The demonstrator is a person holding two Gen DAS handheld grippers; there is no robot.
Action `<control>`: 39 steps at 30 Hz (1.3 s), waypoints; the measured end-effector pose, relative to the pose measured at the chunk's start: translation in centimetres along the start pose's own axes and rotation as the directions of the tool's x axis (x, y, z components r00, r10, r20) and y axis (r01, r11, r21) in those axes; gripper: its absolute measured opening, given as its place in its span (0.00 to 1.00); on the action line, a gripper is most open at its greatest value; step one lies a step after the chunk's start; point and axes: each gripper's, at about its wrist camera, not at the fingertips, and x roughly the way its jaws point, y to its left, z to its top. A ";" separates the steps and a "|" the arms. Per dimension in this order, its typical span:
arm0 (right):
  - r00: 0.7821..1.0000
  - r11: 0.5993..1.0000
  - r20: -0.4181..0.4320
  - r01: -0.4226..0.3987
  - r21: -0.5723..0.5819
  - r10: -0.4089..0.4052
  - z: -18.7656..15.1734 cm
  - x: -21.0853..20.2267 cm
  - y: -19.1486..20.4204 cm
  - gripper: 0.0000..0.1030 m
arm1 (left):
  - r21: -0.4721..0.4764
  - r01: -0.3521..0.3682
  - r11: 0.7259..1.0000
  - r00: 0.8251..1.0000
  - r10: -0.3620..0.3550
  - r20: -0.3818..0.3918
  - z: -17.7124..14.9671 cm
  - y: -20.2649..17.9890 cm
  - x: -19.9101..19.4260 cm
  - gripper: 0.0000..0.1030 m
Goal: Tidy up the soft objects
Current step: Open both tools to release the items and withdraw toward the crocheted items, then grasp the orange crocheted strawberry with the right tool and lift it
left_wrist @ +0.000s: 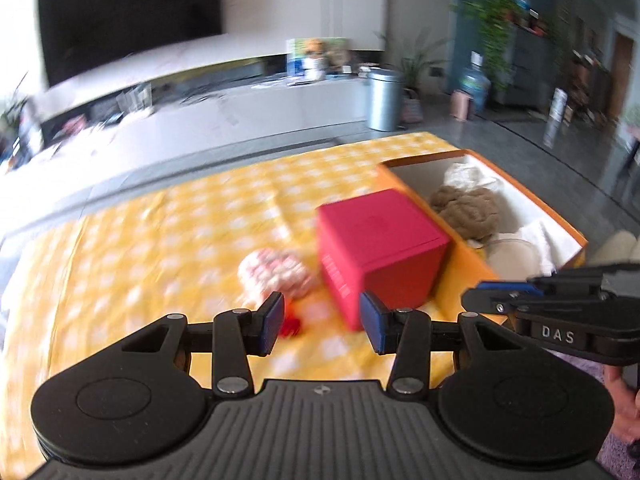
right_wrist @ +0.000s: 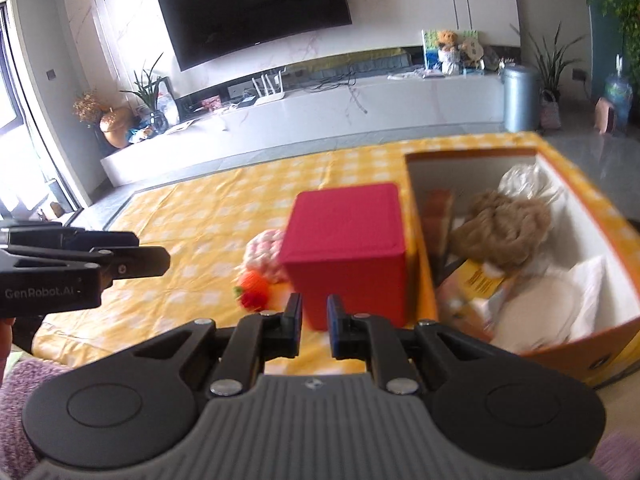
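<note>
Red box [right_wrist: 346, 248] hides part of the blurred pink knit [right_wrist: 262, 254]; left fingers [left_wrist: 322, 322] half-open, right fingers [right_wrist: 315, 330] nearly closed, both empty.

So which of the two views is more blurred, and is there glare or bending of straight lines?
Left wrist view: strong motion blur; the cloth, pink ball and red box are smeared. Right wrist view: sharper; the TV is crisp, the red box only slightly soft, with bright glare from the window. Both views: fisheye bends straight edges, with dark corners.
</note>
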 end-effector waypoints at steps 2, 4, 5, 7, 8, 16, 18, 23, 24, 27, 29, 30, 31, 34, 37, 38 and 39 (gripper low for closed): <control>1.000 1.000 -0.011 -0.001 -0.009 0.001 -0.9 0.5 1.1 0.12 | -0.052 -0.016 0.999 1.000 0.015 -0.005 -1.1 1.3 -0.5 0.51; 1.000 0.999 -0.027 0.011 -0.039 -0.012 -1.7 1.1 2.4 0.12 | -0.083 -0.036 0.996 0.999 0.035 -0.010 -2.1 2.2 -0.9 0.51; 0.999 0.999 -0.036 0.008 -0.047 -0.009 -1.9 1.4 2.9 0.12 | -0.094 -0.048 0.994 0.999 0.047 -0.014 -2.6 2.6 -1.0 0.51; 0.998 0.998 -0.058 -0.007 -0.062 0.003 -2.6 2.0 3.9 0.12 | -0.124 -0.058 0.991 0.998 0.055 -0.026 -3.8 3.5 -1.3 0.49; 0.998 0.997 -0.064 -0.007 -0.073 0.002 -2.7 2.2 4.5 0.14 | -0.138 -0.058 0.989 0.998 0.054 -0.035 -4.2 3.9 -1.2 0.49; 0.996 0.986 -0.091 -0.013 -0.165 -0.002 -3.1 4.4 7.8 0.23 | -0.198 -0.065 0.978 0.992 0.043 -0.116 -6.7 6.1 -0.4 0.46; 0.994 0.985 -0.105 -0.016 -0.172 -0.002 -3.2 5.1 8.2 0.23 | -0.208 -0.064 0.976 0.992 0.039 -0.123 -7.0 6.6 -0.2 0.46; 0.991 0.980 -0.130 -0.010 -0.200 -0.017 -3.3 6.9 9.1 0.23 | -0.219 -0.053 0.974 0.990 0.023 -0.138 -6.9 7.7 0.7 0.46; 0.991 0.979 -0.132 -0.007 -0.203 -0.020 -3.2 7.2 9.3 0.23 | -0.214 -0.049 0.976 0.990 0.019 -0.140 -7.0 7.9 0.9 0.46; 0.990 0.980 -0.134 0.005 -0.200 -0.032 -2.7 8.3 9.5 0.29 | -0.211 -0.037 0.977 0.990 0.007 -0.139 -6.6 8.4 1.7 0.46; 0.990 0.979 -0.133 0.012 -0.204 -0.040 -2.3 9.1 9.5 0.30 | -0.222 -0.036 0.974 0.990 0.005 -0.141 -6.3 8.9 2.2 0.46; 0.990 0.978 -0.135 0.015 -0.207 -0.043 -2.1 9.6 9.5 0.30 | -0.228 -0.039 0.973 0.990 0.007 -0.143 -6.0 9.1 2.7 0.46; 0.990 0.978 -0.137 0.015 -0.208 -0.045 -1.9 10.1 9.6 0.31 | -0.233 -0.043 0.972 0.989 0.009 -0.145 -5.9 9.4 3.0 0.46; 0.989 0.978 -0.140 0.019 -0.209 -0.050 -1.5 12.0 9.8 0.39 | -0.240 -0.064 0.969 0.986 0.025 -0.164 -5.4 10.3 4.2 0.48; 0.987 0.971 -0.145 0.031 -0.236 -0.066 -1.3 13.8 10.3 0.39 | -0.261 -0.091 0.961 0.982 0.044 -0.183 -5.1 11.5 5.5 0.48; 0.987 0.968 -0.145 0.036 -0.248 -0.073 -1.3 14.4 10.5 0.39 | -0.270 -0.092 0.958 0.982 0.043 -0.185 -5.0 11.8 5.8 0.48; 0.986 0.963 -0.145 0.044 -0.265 -0.085 -1.2 15.1 10.7 0.40 | -0.280 -0.091 0.956 0.982 0.040 -0.185 -4.9 12.1 6.2 0.48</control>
